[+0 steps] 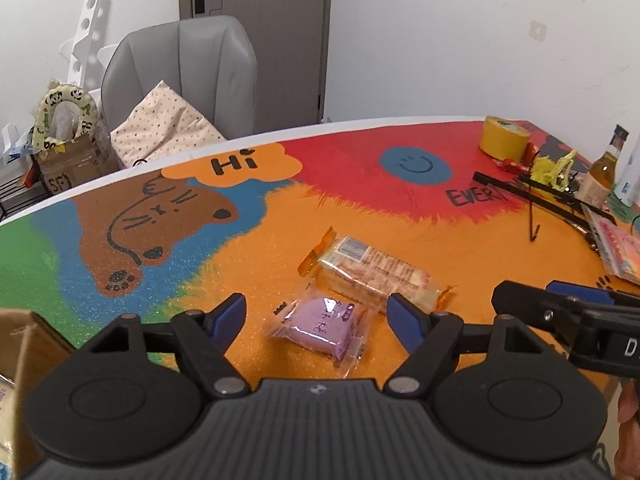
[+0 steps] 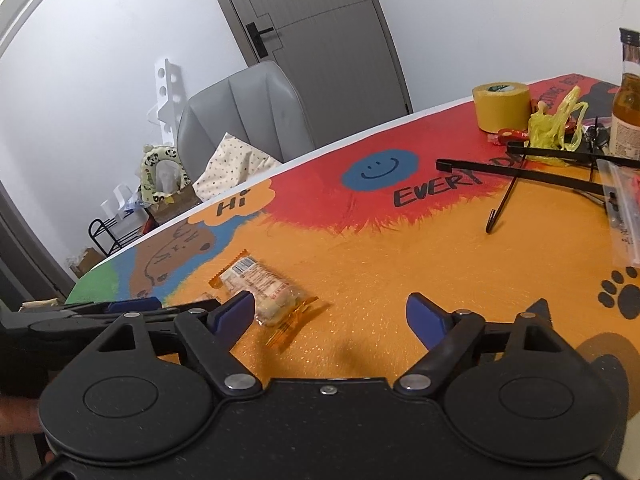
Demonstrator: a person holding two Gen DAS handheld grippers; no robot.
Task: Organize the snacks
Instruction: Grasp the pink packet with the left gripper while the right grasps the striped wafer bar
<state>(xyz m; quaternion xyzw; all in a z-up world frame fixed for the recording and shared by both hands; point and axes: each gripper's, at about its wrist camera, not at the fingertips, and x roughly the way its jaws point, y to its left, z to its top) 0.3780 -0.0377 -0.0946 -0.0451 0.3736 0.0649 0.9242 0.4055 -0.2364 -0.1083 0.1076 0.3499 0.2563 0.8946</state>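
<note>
1. Two snacks lie on the mat (image 1: 460,248): a purple cake (image 1: 320,326) and a long wafer pack (image 1: 376,270), which touch at one corner.
2. The left gripper (image 1: 316,320) is spread wide and holds nothing; the cake sits between its blue fingers (image 1: 230,314).
3. The right gripper (image 2: 330,312) is also wide and empty, over bare orange mat just right of the pack (image 2: 264,290).
4. A cardboard box (image 1: 24,344) stands at the left edge.
5. Tape (image 2: 502,106), a bottle (image 2: 628,104) and black sticks (image 2: 520,172) lie far right.

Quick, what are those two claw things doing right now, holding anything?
Left gripper: open, holding nothing, with the purple snack lying between its fingers.
Right gripper: open, holding nothing, over bare table.
</note>
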